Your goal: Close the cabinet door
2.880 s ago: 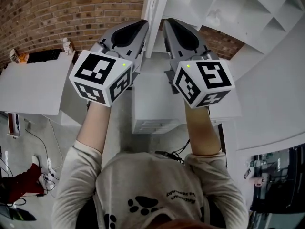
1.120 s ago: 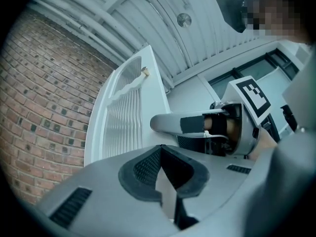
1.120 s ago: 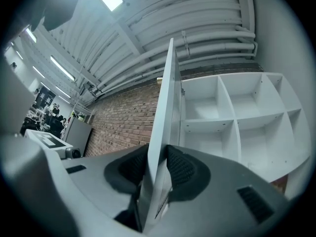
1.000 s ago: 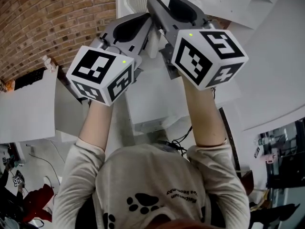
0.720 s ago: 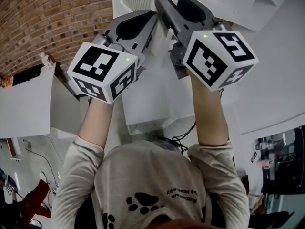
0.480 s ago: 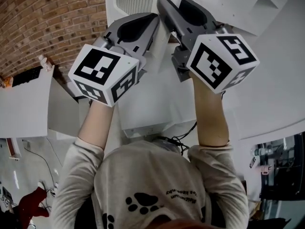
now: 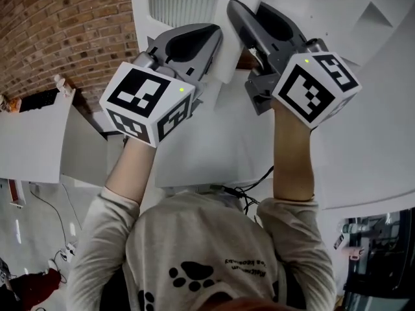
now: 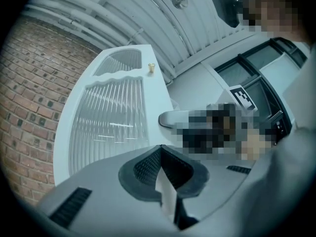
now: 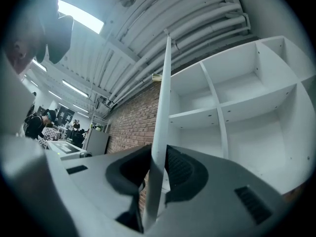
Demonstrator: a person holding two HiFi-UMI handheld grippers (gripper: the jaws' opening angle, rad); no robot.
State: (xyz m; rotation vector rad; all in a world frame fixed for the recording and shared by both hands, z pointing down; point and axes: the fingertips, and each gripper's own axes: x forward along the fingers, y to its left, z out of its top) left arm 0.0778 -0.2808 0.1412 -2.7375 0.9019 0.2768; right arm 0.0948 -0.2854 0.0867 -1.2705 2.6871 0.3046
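The cabinet door stood ajar, seen edge-on in front of the white shelves and beside a brick wall. The right gripper had just been closing and pinched the door's thin edge between its pads. The left gripper was clamped on a white sliver of that edge, below the ribbed pane.
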